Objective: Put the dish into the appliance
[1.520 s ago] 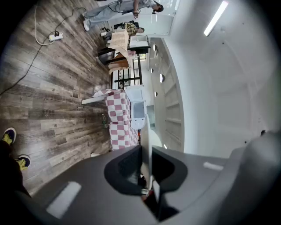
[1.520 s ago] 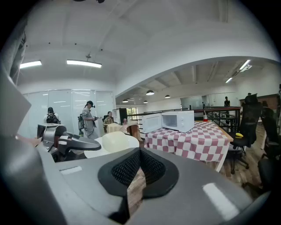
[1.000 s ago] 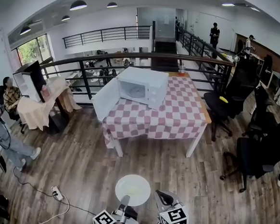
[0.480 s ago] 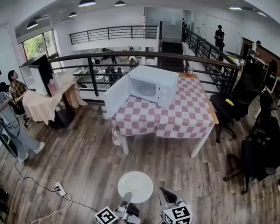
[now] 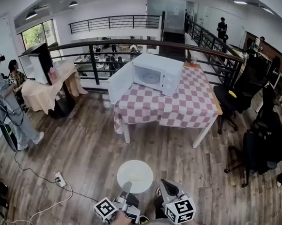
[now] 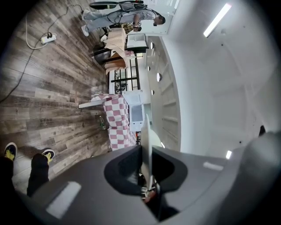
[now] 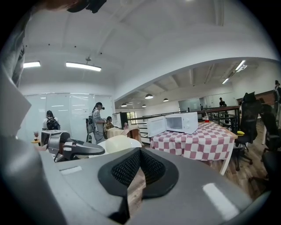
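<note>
White dish (image 5: 135, 176), one, clamped in left gripper (image 5: 126, 186); right gripper (image 5: 165, 184) closed, empty; one microwave (image 5: 155, 79), door open.

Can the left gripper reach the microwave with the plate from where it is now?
Probably not yet: the left gripper, shut on the plate, is a stretch of floor short of the microwave. Its door stands open, so the way looks free.

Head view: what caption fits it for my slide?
Left gripper holds a white plate; the open microwave stands ahead.
</note>
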